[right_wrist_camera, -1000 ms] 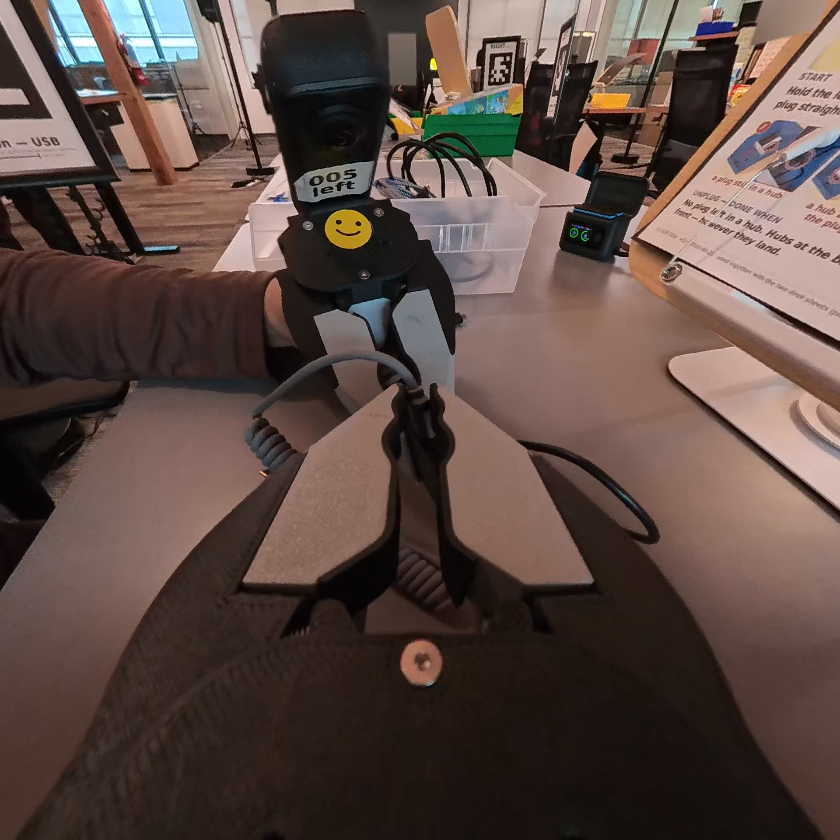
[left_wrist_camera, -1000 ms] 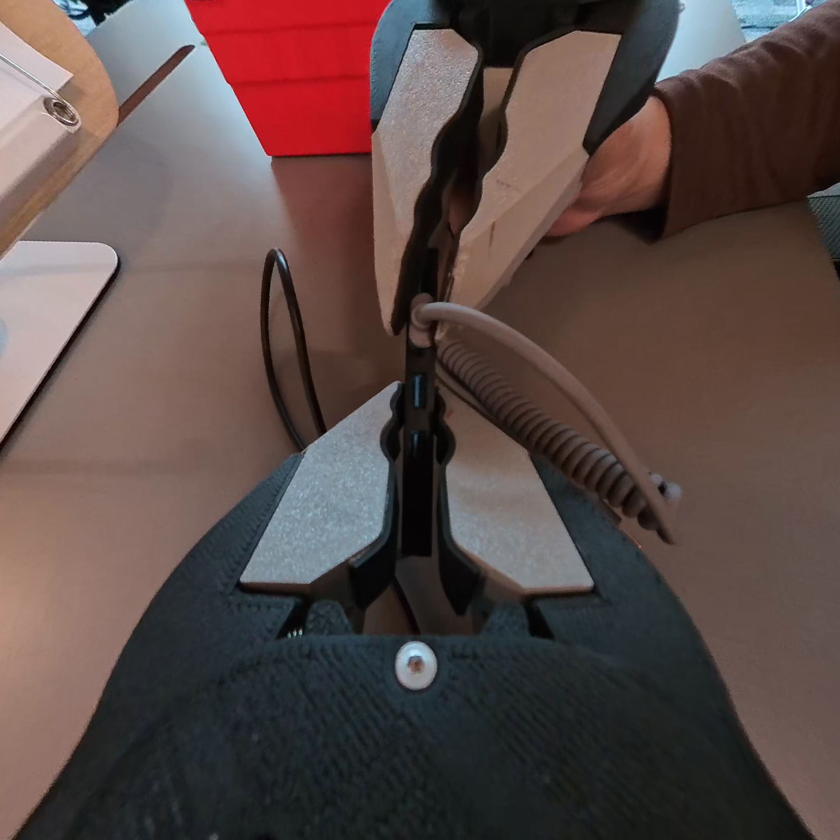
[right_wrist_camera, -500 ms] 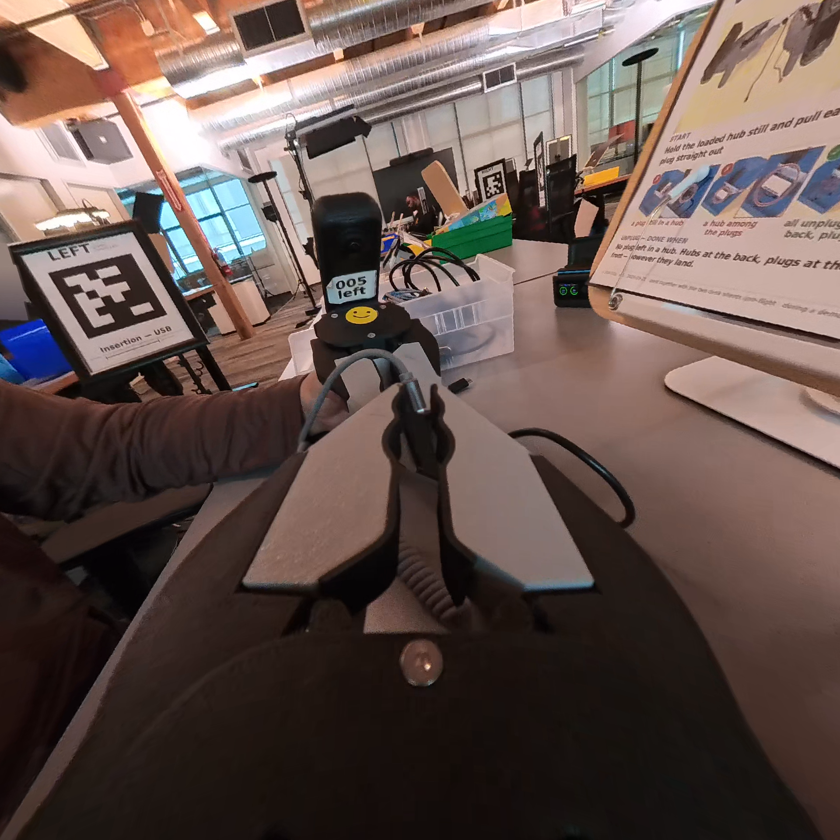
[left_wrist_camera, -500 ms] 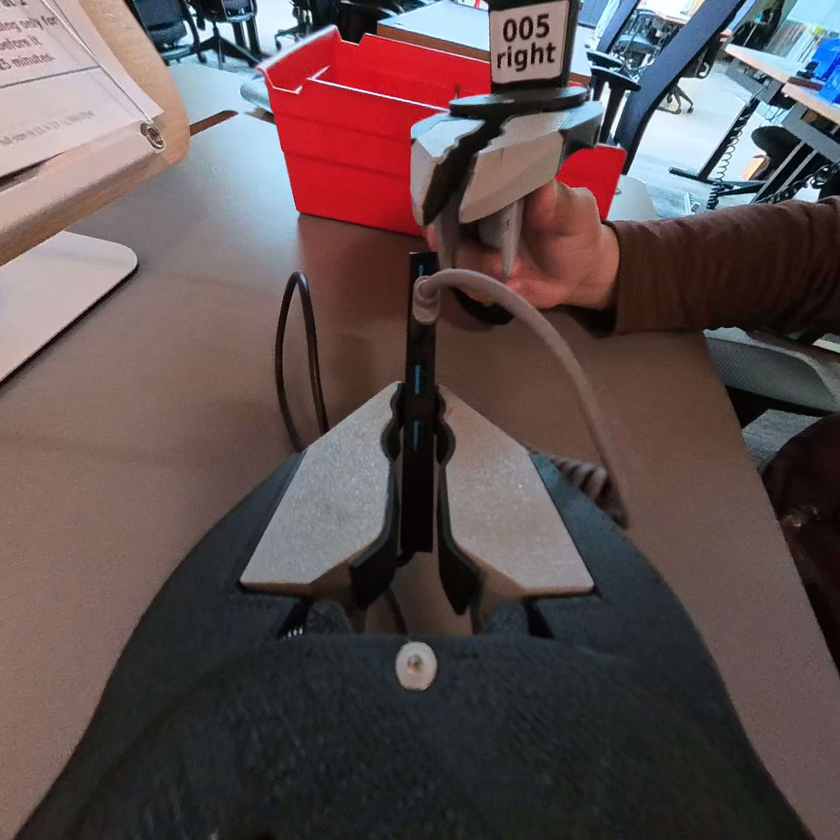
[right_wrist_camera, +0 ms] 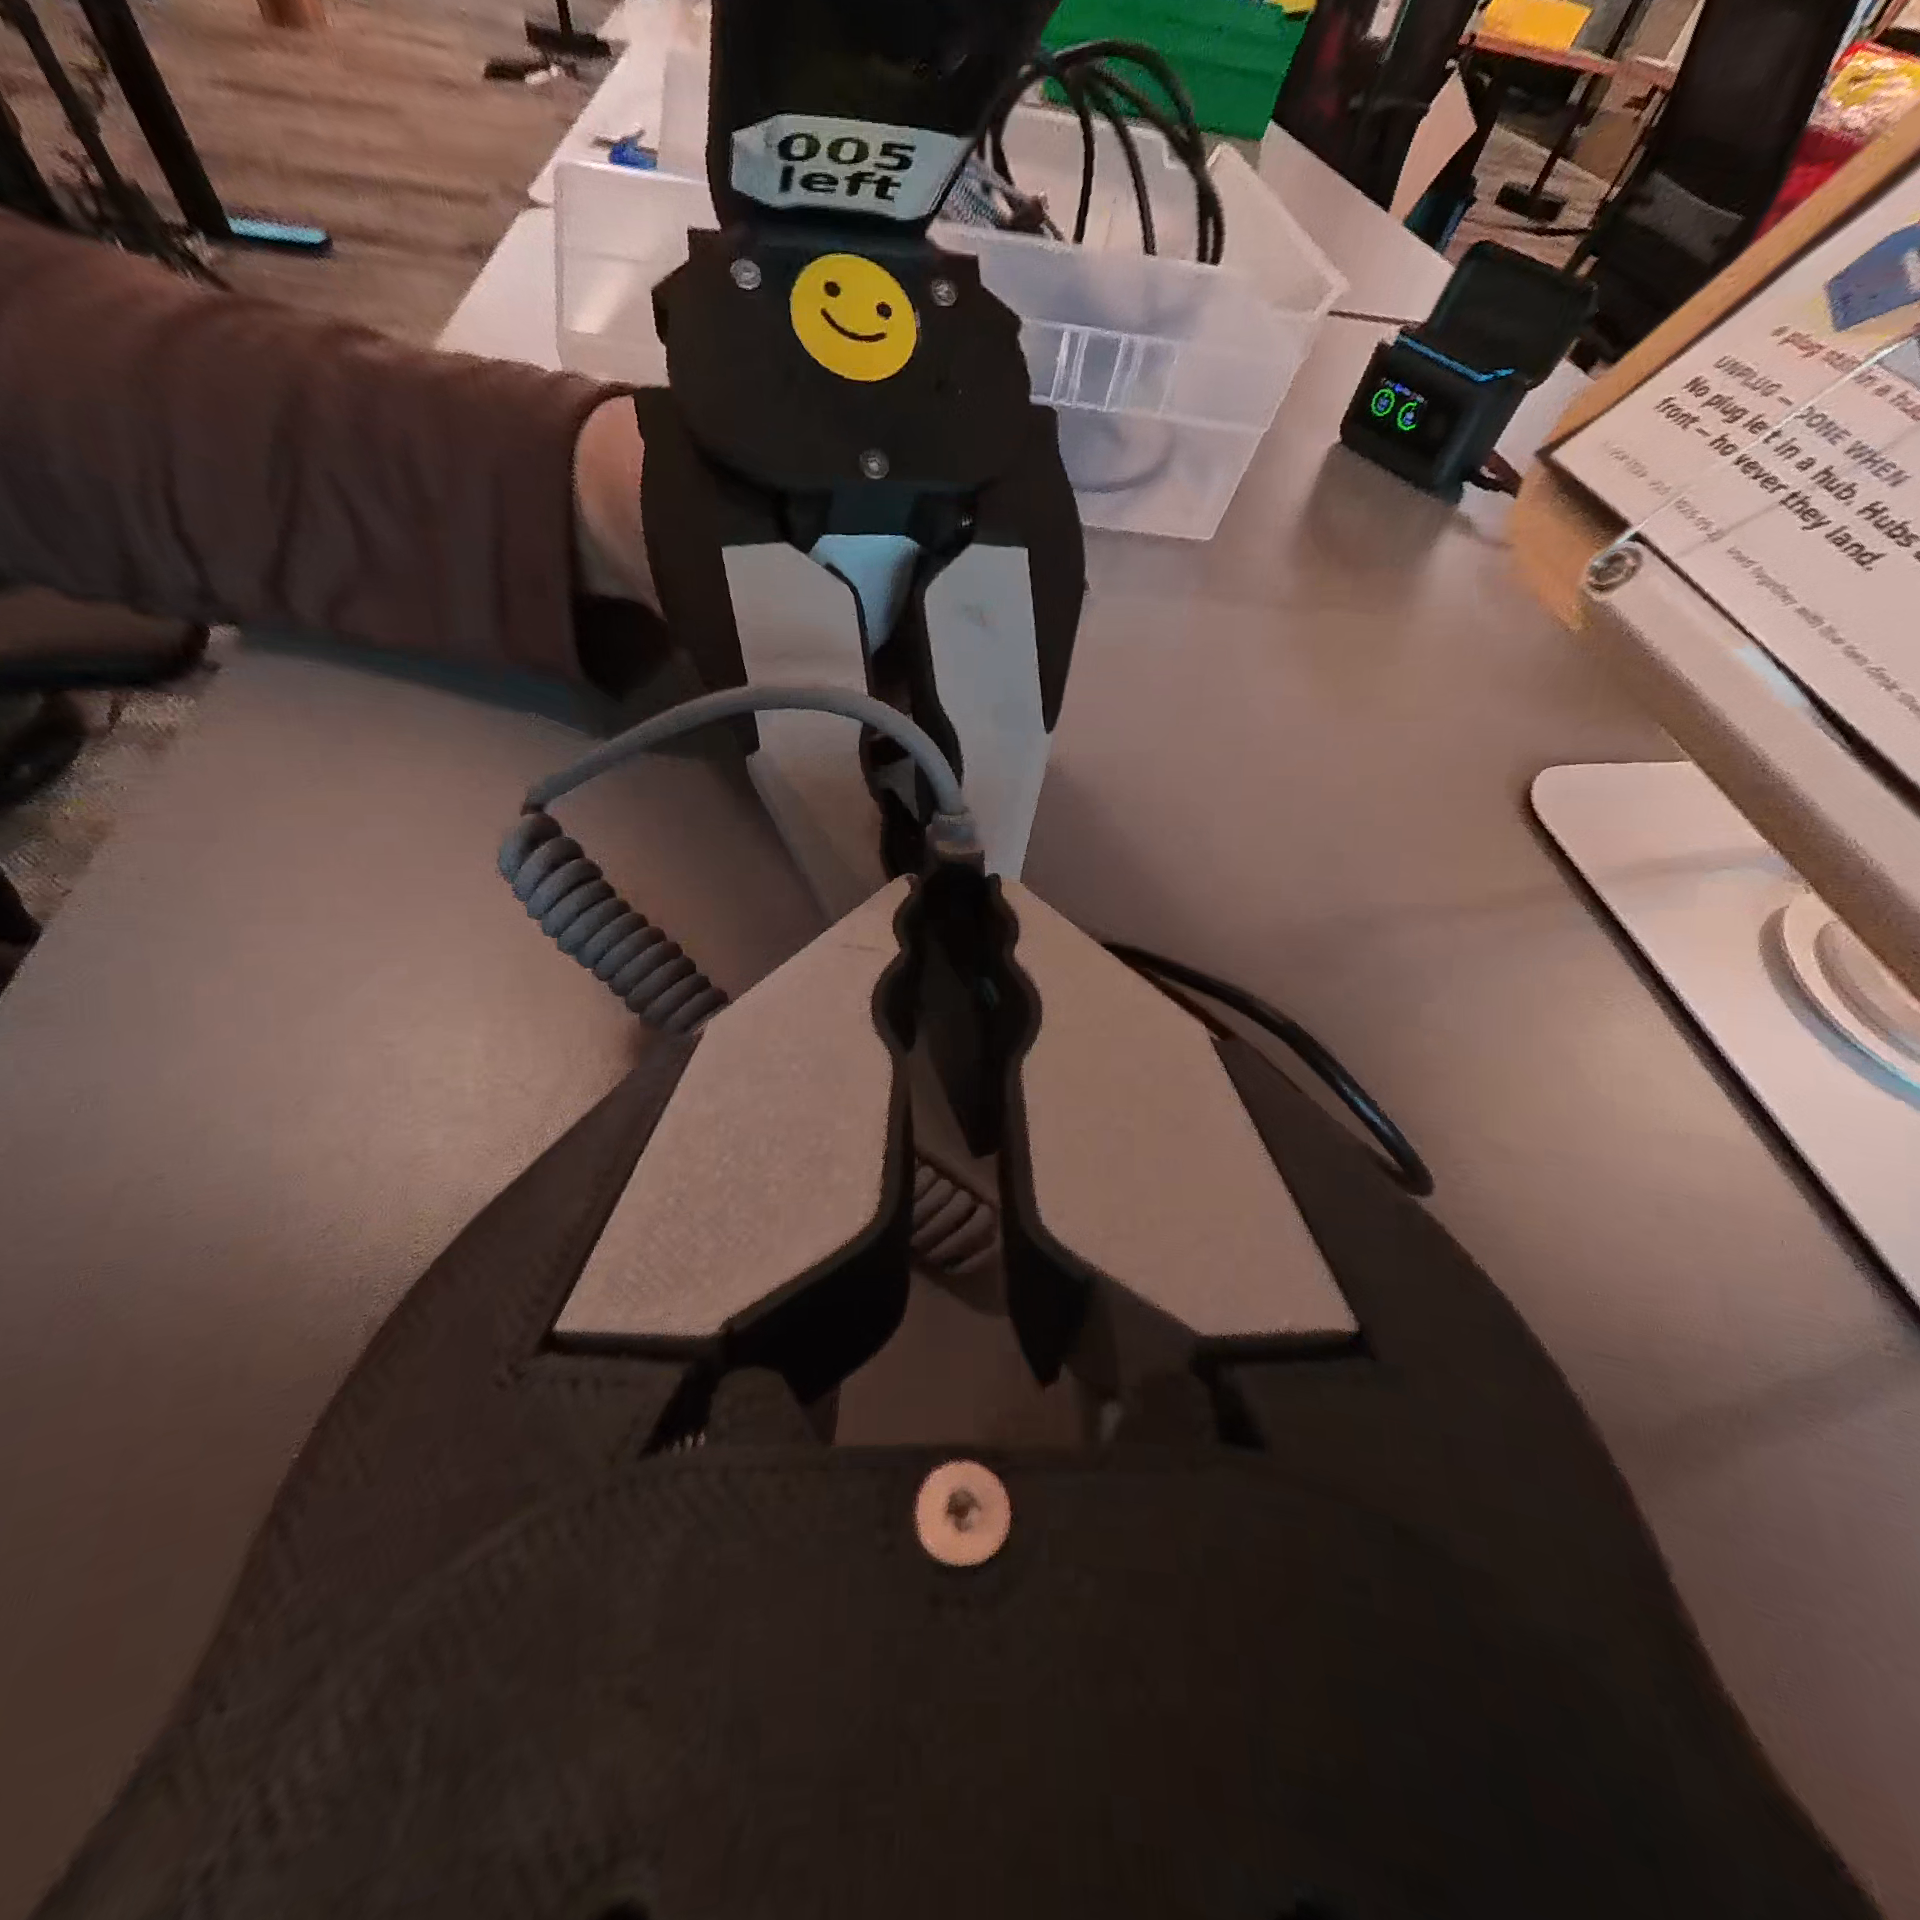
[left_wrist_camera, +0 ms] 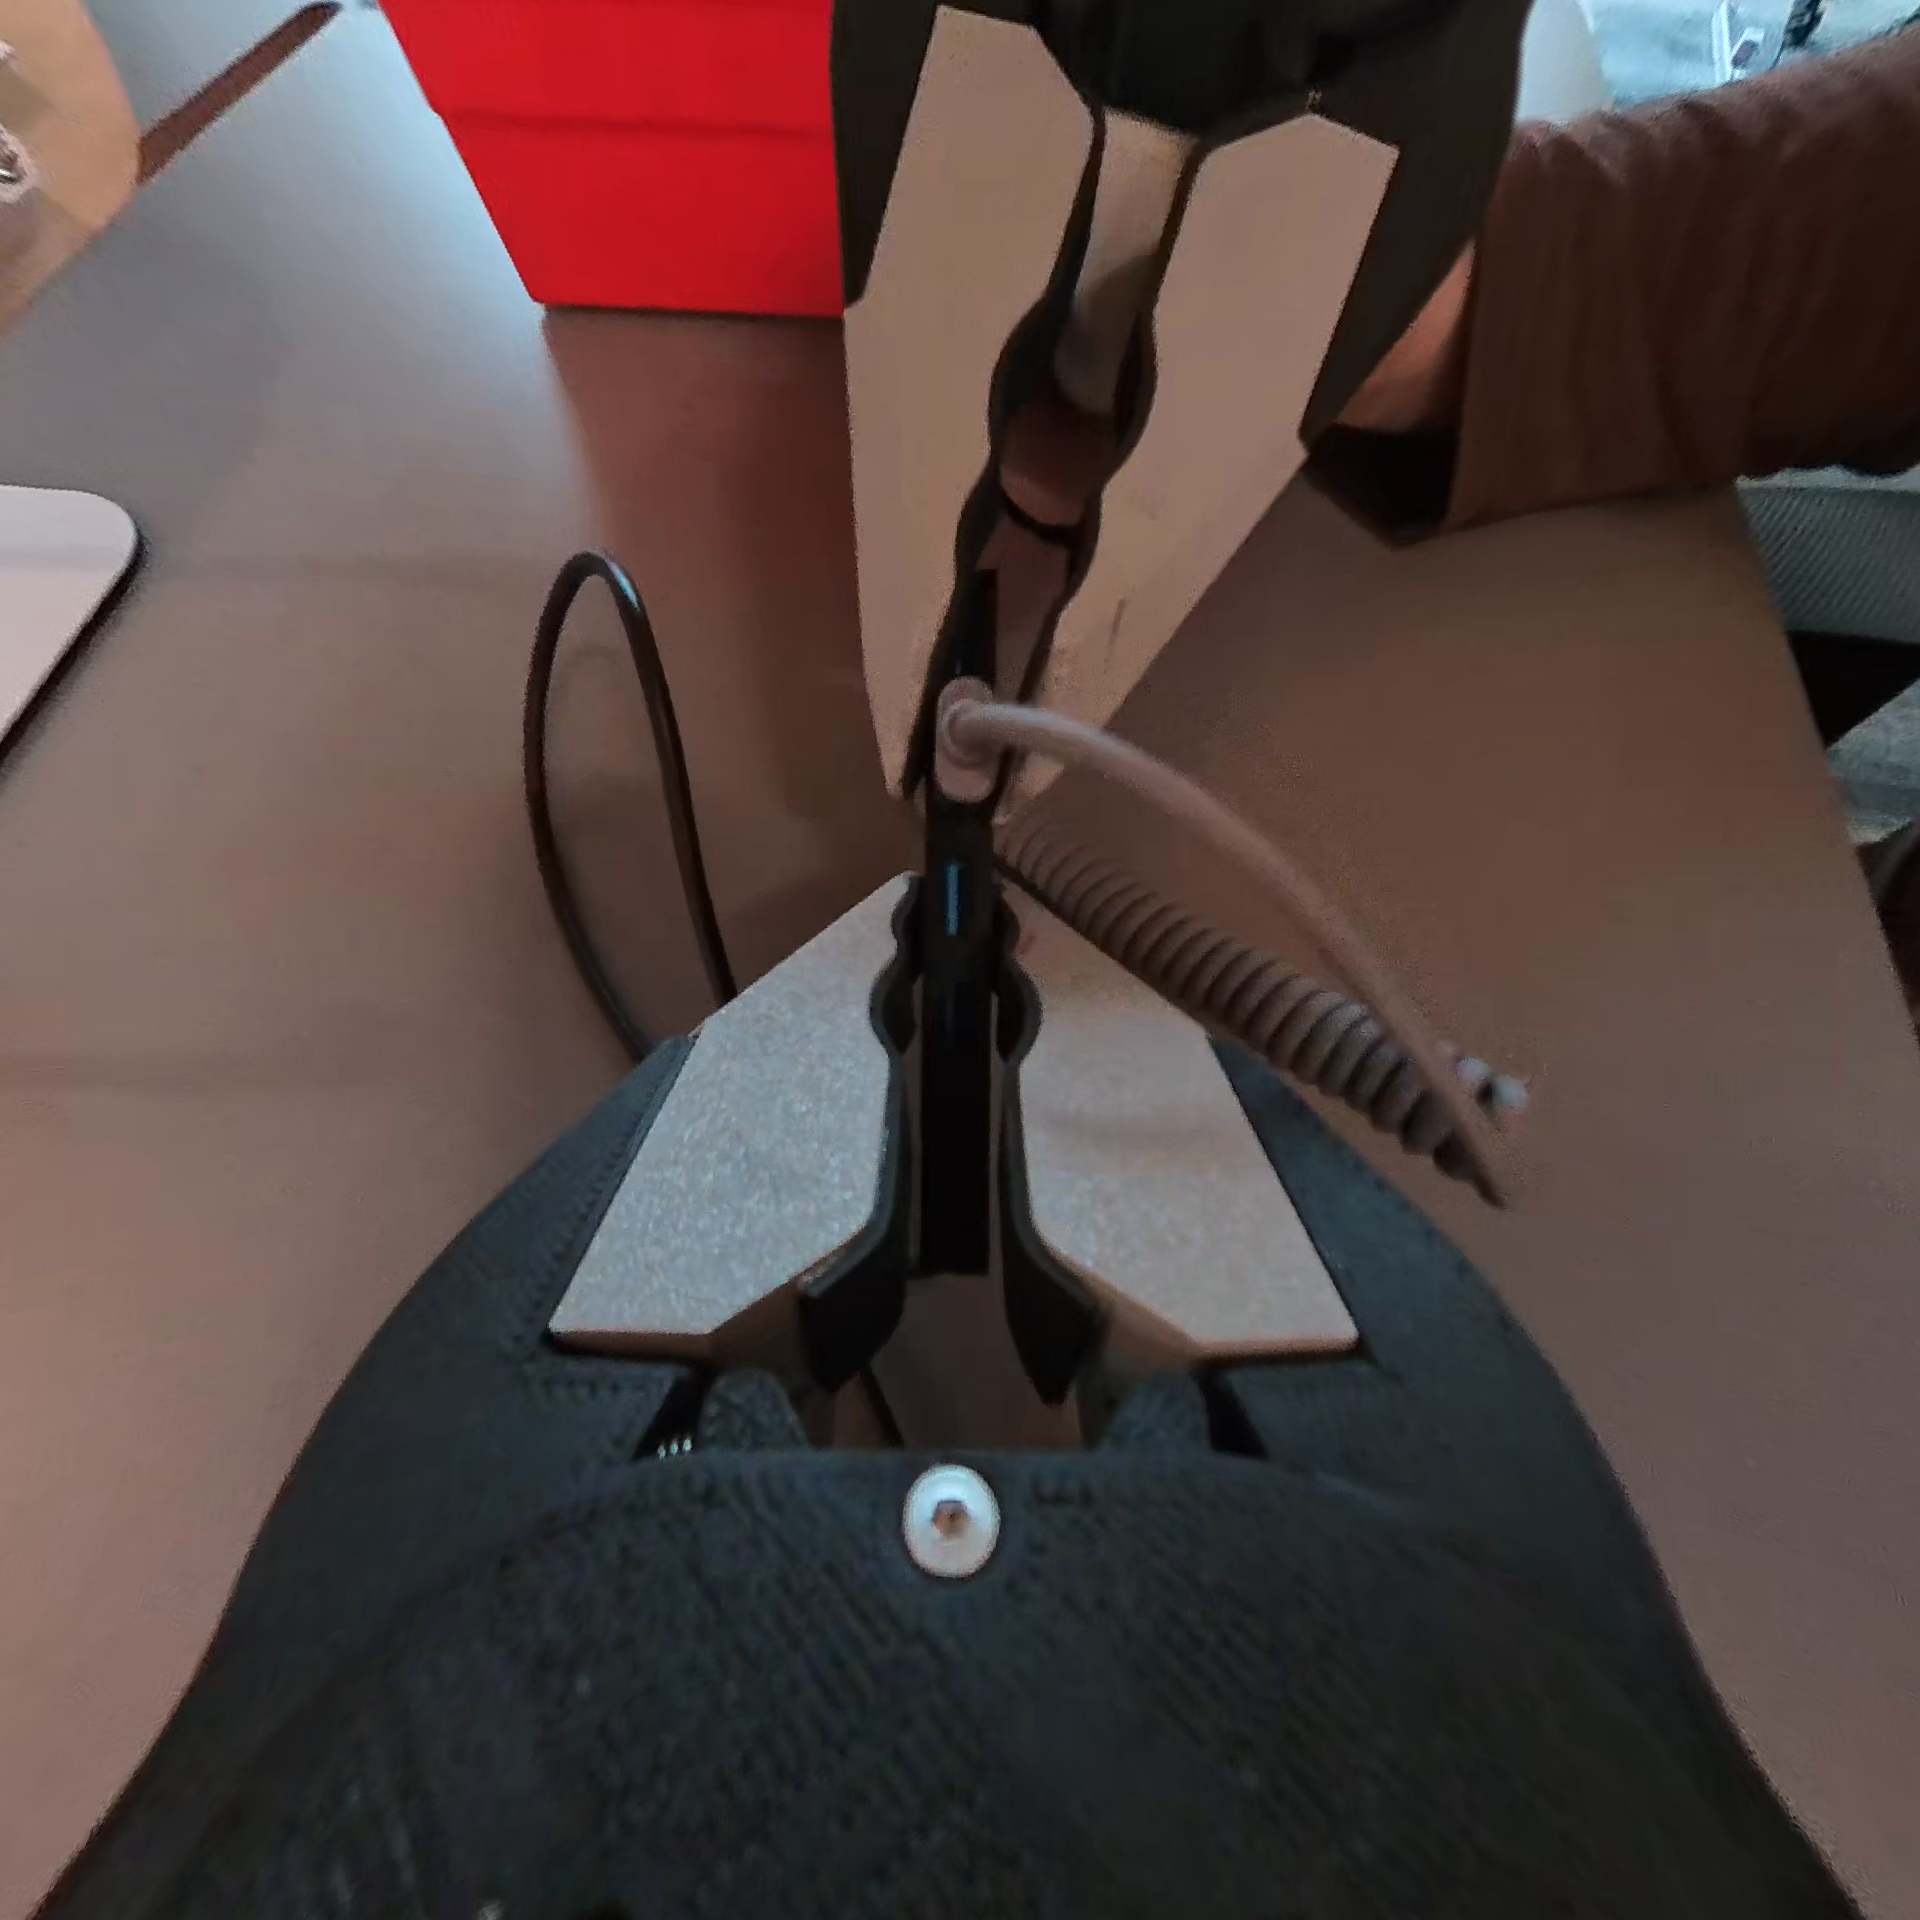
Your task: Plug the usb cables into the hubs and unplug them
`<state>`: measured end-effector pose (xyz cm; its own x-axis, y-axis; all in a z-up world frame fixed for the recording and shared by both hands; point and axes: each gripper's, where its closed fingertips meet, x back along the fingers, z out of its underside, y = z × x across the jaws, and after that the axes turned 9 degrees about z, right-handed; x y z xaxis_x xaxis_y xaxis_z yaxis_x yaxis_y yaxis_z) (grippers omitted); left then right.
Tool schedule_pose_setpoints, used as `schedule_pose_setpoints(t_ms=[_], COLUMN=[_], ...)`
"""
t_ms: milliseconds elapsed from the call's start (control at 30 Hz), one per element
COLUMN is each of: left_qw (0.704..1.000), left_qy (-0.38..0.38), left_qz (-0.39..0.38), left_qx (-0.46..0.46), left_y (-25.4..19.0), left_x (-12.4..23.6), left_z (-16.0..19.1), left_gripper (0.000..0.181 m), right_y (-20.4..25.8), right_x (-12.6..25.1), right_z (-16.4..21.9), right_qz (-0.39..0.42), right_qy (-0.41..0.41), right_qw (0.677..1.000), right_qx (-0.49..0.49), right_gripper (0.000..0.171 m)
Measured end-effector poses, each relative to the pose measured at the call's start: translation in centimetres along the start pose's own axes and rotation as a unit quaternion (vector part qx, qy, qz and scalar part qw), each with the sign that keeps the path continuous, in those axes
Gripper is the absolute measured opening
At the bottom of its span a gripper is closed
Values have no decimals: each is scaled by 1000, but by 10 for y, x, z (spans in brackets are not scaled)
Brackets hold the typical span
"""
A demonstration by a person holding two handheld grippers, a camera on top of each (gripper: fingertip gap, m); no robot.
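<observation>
Left tool [left_wrist_camera: 954,914] clamps thin rigid black hub [left_wrist_camera: 956,997] edge-on above tabletop [left_wrist_camera: 312,935]; right tool [right_wrist_camera: 956,894] pinches grey plug [left_wrist_camera: 966,743] seated in it—light, stiff, coiled cable [left_wrist_camera: 1226,977] springy, grip plug body.

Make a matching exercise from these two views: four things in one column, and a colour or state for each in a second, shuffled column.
Things:
1. hub
2. coiled cable
3. bin
4. smiley sticker

Descriptions:
A. red, at the back of the table
B. yellow, on the left gripper's body
C. black, clamped in the left gripper
D. grey, plug end between the right gripper's fingers

Pairs: 1-C, 2-D, 3-A, 4-B
</observation>
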<state>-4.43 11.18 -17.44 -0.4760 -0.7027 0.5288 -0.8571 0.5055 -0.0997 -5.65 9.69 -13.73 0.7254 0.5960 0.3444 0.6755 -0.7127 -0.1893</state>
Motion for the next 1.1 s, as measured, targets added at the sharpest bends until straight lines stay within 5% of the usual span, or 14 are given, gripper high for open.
schedule_pose_setpoints(t_ms=[833, 1100], left_qw=[996, 998], left_qy=[-85, -27], left_qz=[-8, -53], left_qx=[22, 11], left_y=[0, 8], left_x=[16, 15], left_z=[-39, -19], left_gripper=[10, 9], right_y=[-10, -7], right_x=[14, 0], right_z=[-48, -30], right_qz=[-59, 25], right_qy=[-167, -89], right_qw=[967, 996], right_qx=[-181, -16], right_gripper=[5, 7])
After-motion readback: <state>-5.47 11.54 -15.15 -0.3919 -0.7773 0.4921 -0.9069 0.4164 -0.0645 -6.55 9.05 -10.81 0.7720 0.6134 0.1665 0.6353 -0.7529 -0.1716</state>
